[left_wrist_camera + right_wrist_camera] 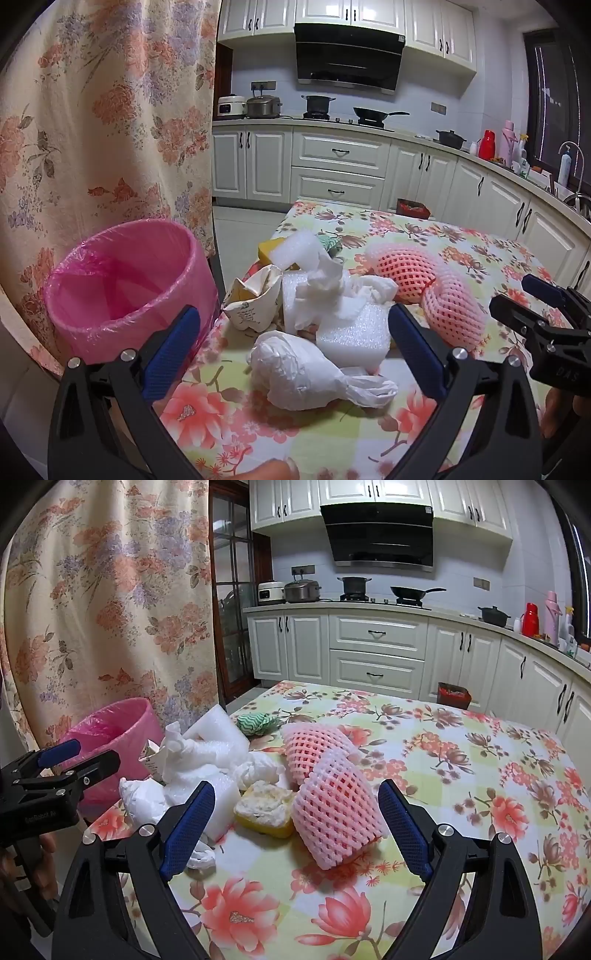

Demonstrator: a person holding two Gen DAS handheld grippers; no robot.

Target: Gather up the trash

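Kitchen cabinets are lining the back wall, and up front a floral-clothed surface (461, 760) is carrying a heap of trash. Left tongs (293, 345) are hovering spread wide, gripping nothing, with a crumpled white plastic bag (306, 373) and a white foam block (352, 338) lying between the blue fingers. Right tongs (297, 819) are gaping just as wide, empty, framing a pink foam fruit net (338, 808) that is leaning against a second net (314, 751). Beside it a yellow sponge (264, 810) is sitting against the foam. At the surface's left edge, a pink-lined trash bin (125, 284) is standing beside the floral curtain (103, 110).
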